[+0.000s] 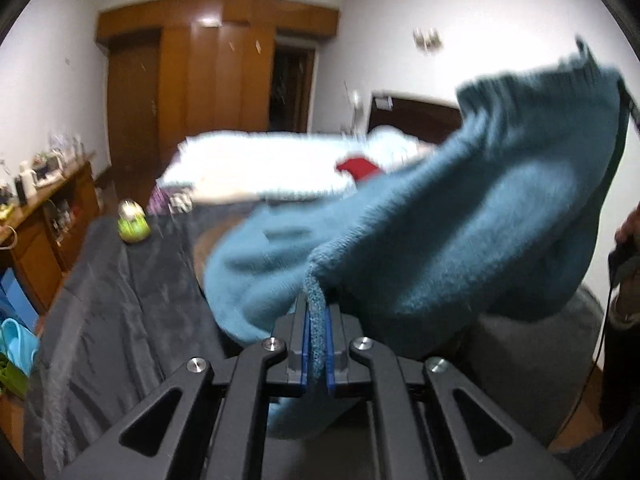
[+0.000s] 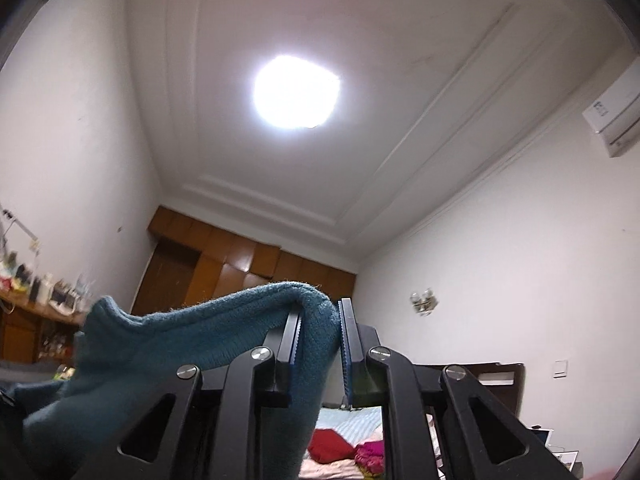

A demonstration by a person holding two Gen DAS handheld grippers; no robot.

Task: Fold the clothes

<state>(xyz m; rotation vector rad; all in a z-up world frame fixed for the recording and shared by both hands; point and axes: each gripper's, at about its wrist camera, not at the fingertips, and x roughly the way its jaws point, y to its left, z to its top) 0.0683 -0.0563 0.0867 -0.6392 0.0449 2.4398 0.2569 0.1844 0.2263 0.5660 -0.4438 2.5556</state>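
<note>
two views from cameras mounted on hand-held grippers in a bedroom. in the left wrist view, the left gripper [image 1: 317,322] has its jaws closed tight on a ribbed edge of a teal knitted sweater [image 1: 460,216], pinched between blue pads. the sweater is lifted in the air and stretches up and to the right, blurred, above a table covered with a dark grey blanket [image 1: 120,300]. a small green and white object [image 1: 133,222] sits at the far end of that blanket (too blurred to tell what it is). beyond stands a bed [image 1: 256,164] with pale bedding and a red item [image 1: 358,168] on it, and a brown wooden wardrobe [image 1: 208,68] lines the back wall. in the right wrist view, the camera tilts up toward a white ceiling with a bright round light [image 2: 297,92]. the right gripper [image 2: 320,322] has its jaws partly closed around a thick fold of the same sweater [image 2: 160,344], which drapes down to the left. an air conditioner [image 2: 614,118] hangs on the right wall.
</note>
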